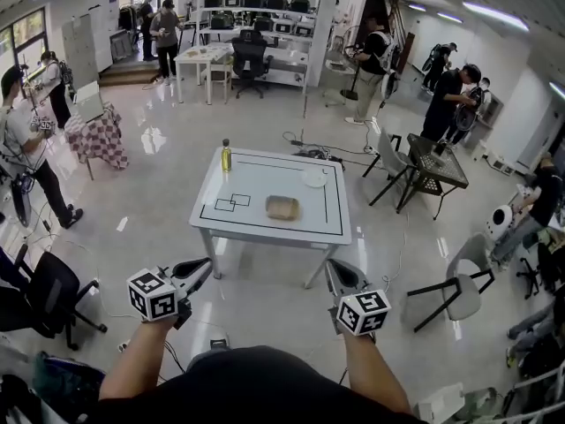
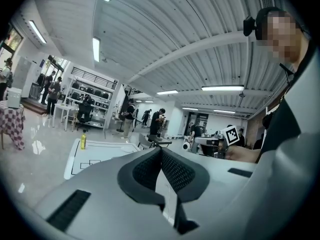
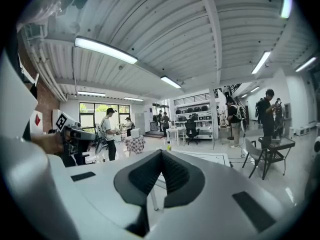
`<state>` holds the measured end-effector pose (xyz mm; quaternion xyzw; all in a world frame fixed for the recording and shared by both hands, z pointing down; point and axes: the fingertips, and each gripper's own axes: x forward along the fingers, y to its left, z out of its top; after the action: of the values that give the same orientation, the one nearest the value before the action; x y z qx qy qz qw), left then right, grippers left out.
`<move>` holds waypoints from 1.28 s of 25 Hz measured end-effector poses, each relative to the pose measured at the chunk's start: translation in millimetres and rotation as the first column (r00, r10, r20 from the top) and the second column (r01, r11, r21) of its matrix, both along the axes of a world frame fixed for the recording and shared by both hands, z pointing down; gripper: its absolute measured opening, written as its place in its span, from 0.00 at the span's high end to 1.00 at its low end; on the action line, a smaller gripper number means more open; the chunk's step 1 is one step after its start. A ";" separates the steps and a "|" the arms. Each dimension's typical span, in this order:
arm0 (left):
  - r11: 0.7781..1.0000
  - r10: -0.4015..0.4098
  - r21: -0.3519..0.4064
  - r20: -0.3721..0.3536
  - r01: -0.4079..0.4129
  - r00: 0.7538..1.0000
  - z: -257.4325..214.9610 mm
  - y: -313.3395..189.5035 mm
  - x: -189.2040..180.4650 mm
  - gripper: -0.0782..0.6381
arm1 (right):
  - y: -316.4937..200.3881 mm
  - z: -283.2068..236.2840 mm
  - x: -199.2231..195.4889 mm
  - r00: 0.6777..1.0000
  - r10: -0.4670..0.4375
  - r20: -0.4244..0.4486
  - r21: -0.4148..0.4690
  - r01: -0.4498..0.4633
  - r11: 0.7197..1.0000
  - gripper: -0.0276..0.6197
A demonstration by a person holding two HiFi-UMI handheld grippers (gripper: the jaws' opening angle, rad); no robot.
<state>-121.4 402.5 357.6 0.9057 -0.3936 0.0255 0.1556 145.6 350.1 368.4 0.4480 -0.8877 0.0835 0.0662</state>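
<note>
Robotics lab: equipment shelves (image 1: 256,3), taped test table (image 1: 274,203)

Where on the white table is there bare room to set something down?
Bare: the back middle of the white table, between the yellow plastic bottle and the round white plate; also the front right corner beside the tan rectangular tray. Busiest is the stretch between tray and plate.
</note>
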 end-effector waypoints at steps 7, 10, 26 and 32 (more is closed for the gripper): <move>0.999 0.050 0.004 -0.045 -0.050 0.998 1.0 -12.1 22.9 0.86 | -3.1 16.3 10.5 1.000 0.003 -0.015 -0.025 -0.003 1.000 0.94; 0.997 0.074 -0.013 -0.044 -0.075 0.996 7.3 -21.2 31.8 0.86 | -7.4 20.3 18.6 1.000 0.017 -0.017 -0.032 -0.017 0.999 0.94; 0.994 0.101 -0.033 -0.031 -0.102 0.994 27.8 -88.7 20.0 0.86 | -65.9 43.4 27.1 0.996 0.071 -0.057 -0.071 -0.075 0.995 0.94; 0.992 0.119 -0.050 -0.010 -0.120 0.993 34.1 -121.9 4.1 0.86 | -98.1 46.1 12.0 0.994 0.091 -0.061 -0.080 -0.095 0.992 0.94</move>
<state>-117.3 280.7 391.6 0.9235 -0.3373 0.0415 0.1777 157.6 251.9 414.4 0.4880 -0.8593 0.1105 0.1060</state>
